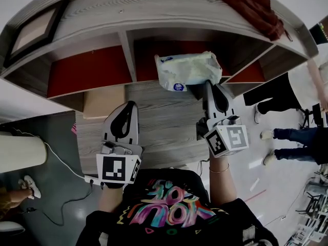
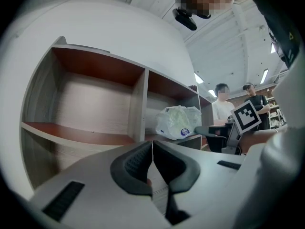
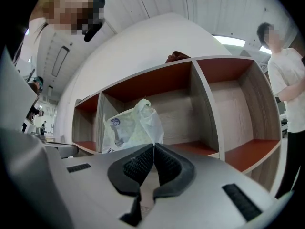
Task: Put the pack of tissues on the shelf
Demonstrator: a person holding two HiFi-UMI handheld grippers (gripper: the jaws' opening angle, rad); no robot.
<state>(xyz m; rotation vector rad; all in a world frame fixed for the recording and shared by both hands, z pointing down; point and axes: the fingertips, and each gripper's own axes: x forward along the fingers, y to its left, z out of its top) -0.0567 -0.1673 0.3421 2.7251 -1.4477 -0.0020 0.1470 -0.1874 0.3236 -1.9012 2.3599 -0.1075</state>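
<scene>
Right claw (image 3: 154, 151) is shut, its dark ribbed pads pressed together with nothing showing between them. Its tip sits just in front of the white plastic-wrapped pack of tissues (image 3: 132, 125). Left claw (image 2: 152, 149) is also closed and empty, and it hangs well clear of the wood-grain shelf unit with red boards (image 1: 154, 9), down in front of its lower face.

The pack rests on a red board of the shelf unit, in the compartment just to the right of the upright divider (image 1: 128, 55). It sits right at the front lip rather than deep inside. Judging by that, the placing looks essentially done.

The main risk, as I read it, is the pack's position on that lip. In the head view part of it seems to reach past the board's front edge. If a fold of the loose wrap is caught in the right claw, drawing that claw back from the shelf unit could drag the pack off. A nudge from the claw's nose as it leaves could tip the pack forward in the same way.

Several things stay unclear:
- No view settles whether the right claw touches the wrap or only stands close to it.
- The pack's underside, and how much of it the board carries, is hidden behind the pack and the claw bodies.
- The dark red cloth (image 1: 253, 9) lying on top of the shelf unit is cut off at the frame's edge.
- The bystanders to the right of the shelf unit show only in part.
</scene>
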